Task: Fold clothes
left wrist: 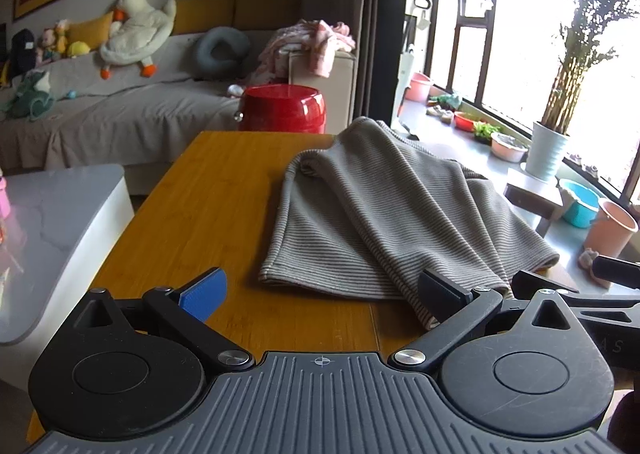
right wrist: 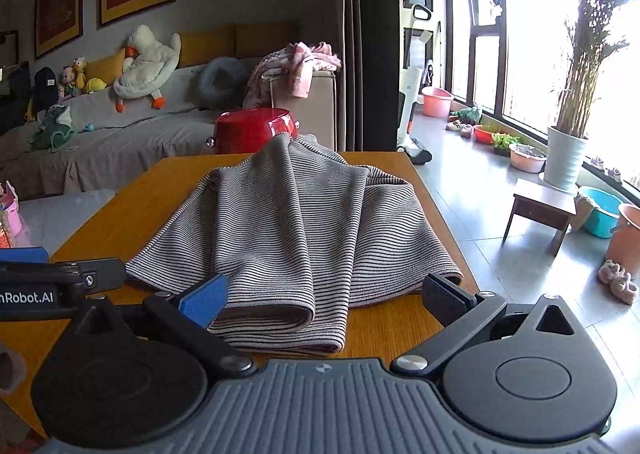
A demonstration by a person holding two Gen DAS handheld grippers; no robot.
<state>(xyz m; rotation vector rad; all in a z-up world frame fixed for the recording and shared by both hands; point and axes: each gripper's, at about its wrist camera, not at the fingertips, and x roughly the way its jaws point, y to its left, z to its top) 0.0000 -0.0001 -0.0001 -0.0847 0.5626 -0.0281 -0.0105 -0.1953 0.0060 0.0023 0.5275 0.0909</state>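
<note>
Two grippers: both hover low over the near edge of the wooden table point(left wrist: 224, 182), side by side, tilted downward.
Left gripper point(left wrist: 320, 292): fingers spread fully apart, nothing between them; the blue pad point(left wrist: 204, 294) hangs over bare wood, and the dark finger sits just beside the striped garment's near corner.
Striped garment point(right wrist: 288, 230): a grey striped top lies bunched on the table in long lengthwise ridges, its hem toward the cameras, its far end humped near the table's back edge.
Right gripper point(right wrist: 322, 296): fingers wide apart, holding nothing; the garment's near hem lies between and just beyond them.
Right edge: in the left wrist view the cloth reaches the table's right side and may overhang it; the right wrist view shows it close to that edge.
Risk, pinch: the overlapping ridges at the hem could let a finger catch several layers or only the top one, so the cloth would lift twisted.
Risk, slide: pulling toward the right could drag the cloth off the table onto the floor.
Risk, collision: the grippers are close together, so closing inward could knock one against the other.
Hidden: sleeves and neckline are lost in the folds; which side faces up cannot be told.
Cut off: the holding hands are out of view.
</note>
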